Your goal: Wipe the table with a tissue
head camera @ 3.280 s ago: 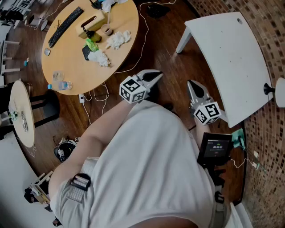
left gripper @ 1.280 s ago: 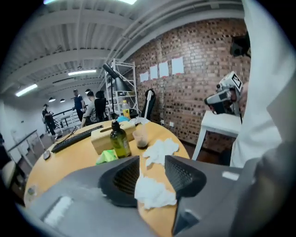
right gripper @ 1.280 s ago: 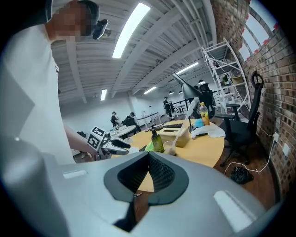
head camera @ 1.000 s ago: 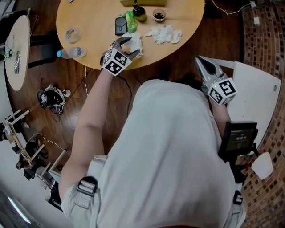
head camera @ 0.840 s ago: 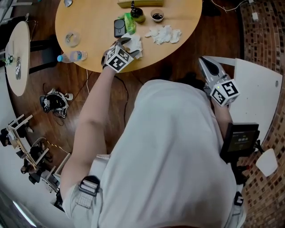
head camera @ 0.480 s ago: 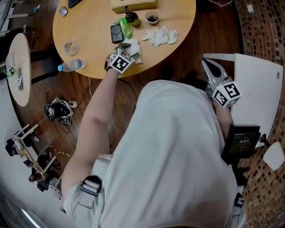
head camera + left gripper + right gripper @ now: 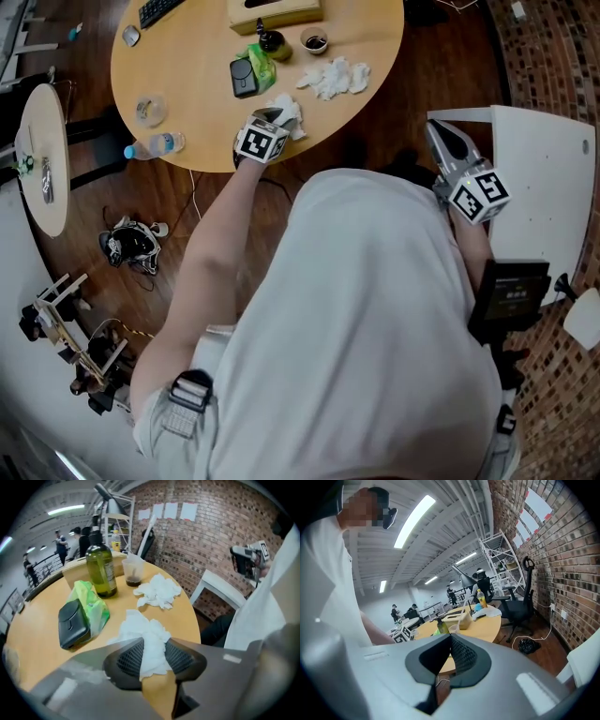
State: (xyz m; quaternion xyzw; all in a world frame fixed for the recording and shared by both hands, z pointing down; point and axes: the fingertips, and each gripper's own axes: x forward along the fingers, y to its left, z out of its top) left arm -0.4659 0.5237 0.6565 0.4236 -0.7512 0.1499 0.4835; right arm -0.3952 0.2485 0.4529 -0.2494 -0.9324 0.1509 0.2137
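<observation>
Now the left gripper, its jaws just closing, pinches the crumpled tissue by the near edge of the table (right gripper closed, empty, far right). Best grip firmly, then press flat before sweeping.

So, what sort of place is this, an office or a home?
Most likely a shared office or workshop, not a home: a bare brick wall, a round table with a keyboard on it, and an office chair with other people farther back.
</observation>
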